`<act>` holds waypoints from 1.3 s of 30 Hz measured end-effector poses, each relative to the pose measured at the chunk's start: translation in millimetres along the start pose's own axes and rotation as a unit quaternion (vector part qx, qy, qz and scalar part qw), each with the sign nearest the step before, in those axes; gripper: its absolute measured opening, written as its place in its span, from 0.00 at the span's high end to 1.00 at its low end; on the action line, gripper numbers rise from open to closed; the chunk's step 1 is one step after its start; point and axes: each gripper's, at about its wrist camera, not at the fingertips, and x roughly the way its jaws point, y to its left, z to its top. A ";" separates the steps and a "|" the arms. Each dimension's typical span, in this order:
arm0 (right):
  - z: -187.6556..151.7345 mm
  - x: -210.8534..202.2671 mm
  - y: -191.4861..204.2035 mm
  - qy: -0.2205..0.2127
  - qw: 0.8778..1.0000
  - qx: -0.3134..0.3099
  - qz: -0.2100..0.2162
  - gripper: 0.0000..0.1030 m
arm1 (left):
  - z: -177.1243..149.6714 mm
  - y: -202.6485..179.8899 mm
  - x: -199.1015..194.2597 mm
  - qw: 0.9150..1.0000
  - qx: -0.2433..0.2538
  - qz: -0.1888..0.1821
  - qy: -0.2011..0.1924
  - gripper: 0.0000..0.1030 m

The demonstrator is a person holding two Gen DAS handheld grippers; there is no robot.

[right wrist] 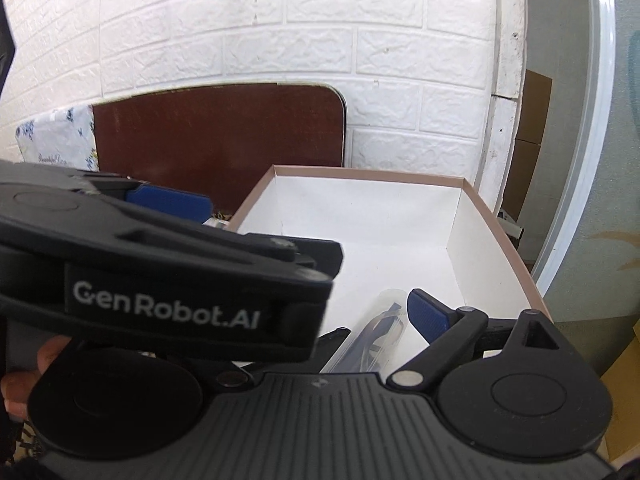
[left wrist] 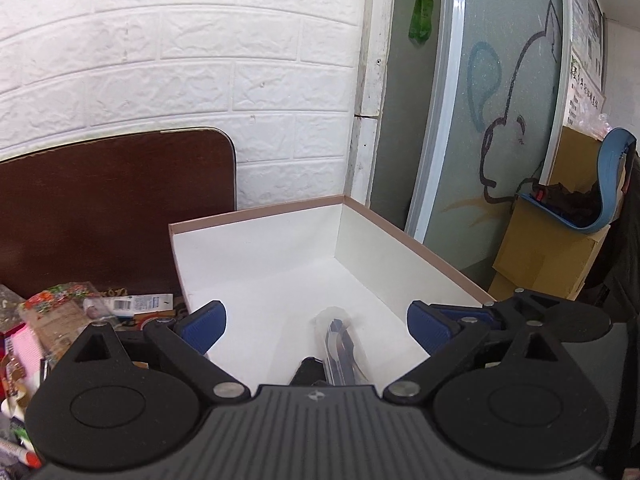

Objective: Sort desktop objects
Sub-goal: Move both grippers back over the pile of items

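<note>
Left gripper [left wrist: 316, 322] spread wide, blue pads well apart, holding nothing — hanging right over the shallow white cardboard box with the brown rim [left wrist: 420, 248]. Clear plastic tube case with something dark blue inside [left wrist: 340, 344] lying on the box floor, bottom centre of the left wrist frame, between the pads but touching neither. Small black item [left wrist: 308, 372] just beside it, too hidden to name.

Right gripper [right wrist: 426, 316]: only one blue pad visible, the other blocked by the left gripper's black body filling the left half of that frame, so can't tell how wide it stands.

Looks like a drop-off just finished. Best lifted straight up, clear of the box wall, no sideways drift into the other tool.

Messy pile of snack packets and labelled cartons [left wrist: 72, 312] lower left, on the dark brown worktop [left wrist: 120, 208] — plenty left to sort. Two grippers crowded close, so bumping is the main worry.
</note>
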 end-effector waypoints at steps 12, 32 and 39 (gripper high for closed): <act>10.1 -18.8 17.1 -0.020 1.000 0.007 0.015 0.09 | -35.2 3.6 -50.4 0.997 -0.049 0.062 -0.004 0.03; -63.5 -8.8 103.8 0.035 0.994 0.010 0.106 0.08 | -142.2 55.0 -105.8 0.982 -0.154 0.103 0.042 0.03; -80.5 7.6 142.7 0.071 0.987 -0.012 0.142 0.08 | -170.5 89.4 -130.2 0.972 -0.186 0.135 0.047 0.03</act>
